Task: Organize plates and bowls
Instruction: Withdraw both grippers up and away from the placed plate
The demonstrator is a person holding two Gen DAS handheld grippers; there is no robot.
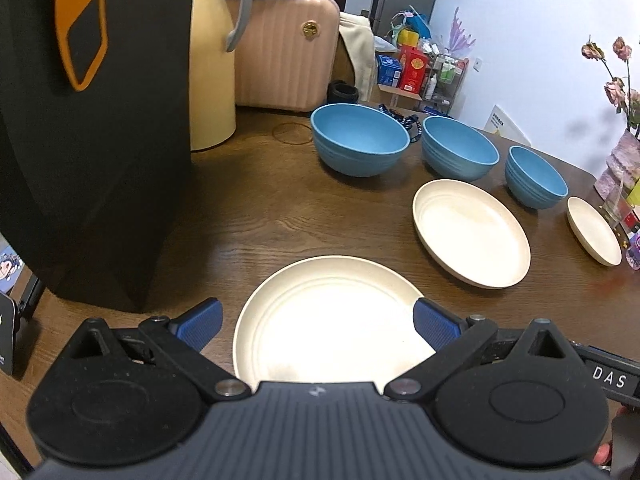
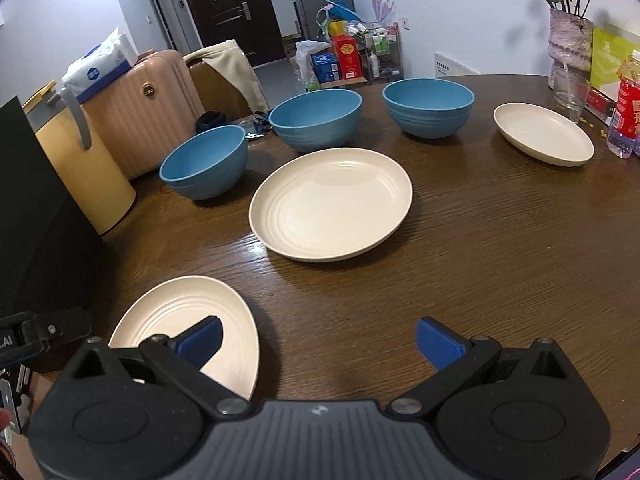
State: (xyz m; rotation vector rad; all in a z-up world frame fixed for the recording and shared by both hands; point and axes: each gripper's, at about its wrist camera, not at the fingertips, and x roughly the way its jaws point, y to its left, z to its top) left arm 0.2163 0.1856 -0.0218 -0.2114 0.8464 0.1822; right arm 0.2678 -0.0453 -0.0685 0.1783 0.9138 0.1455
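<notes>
Left gripper (image 1: 318,322): jaws spread wide, holding nothing. Its blue fingertips (image 1: 434,322) hover over the near cream plate (image 1: 320,320), one at each side of the plate; whether the pads touch the rim cannot be told from this view. This plate lies flat on the wooden table (image 1: 260,208), near the table's front edge and just beside a tall black box (image 1: 100,140).

Right gripper (image 2: 318,342): jaws also spread wide, empty. It hovers over bare wood, with its left finger overlapping the near cream plate in the right wrist view.

Plates: a second cream plate (image 2: 332,204) lies flat at the middle of the table, well apart from the first. A third, smaller cream plate (image 2: 544,134) lies toward the far right, near a clear glass (image 2: 570,94) and a red-labelled bottle (image 2: 626,114).

Bowls: three blue bowls stand upright and empty in a row behind the middle plate, none touching another: left bowl (image 2: 206,162), centre bowl (image 2: 316,120), right bowl (image 2: 428,106).

Surroundings: a vase of dried roses (image 2: 570,46) stands at the far right of the table. A pink suitcase (image 2: 148,108) stands beyond the table's left edge with a tissue pack (image 2: 102,64) on top.
</notes>
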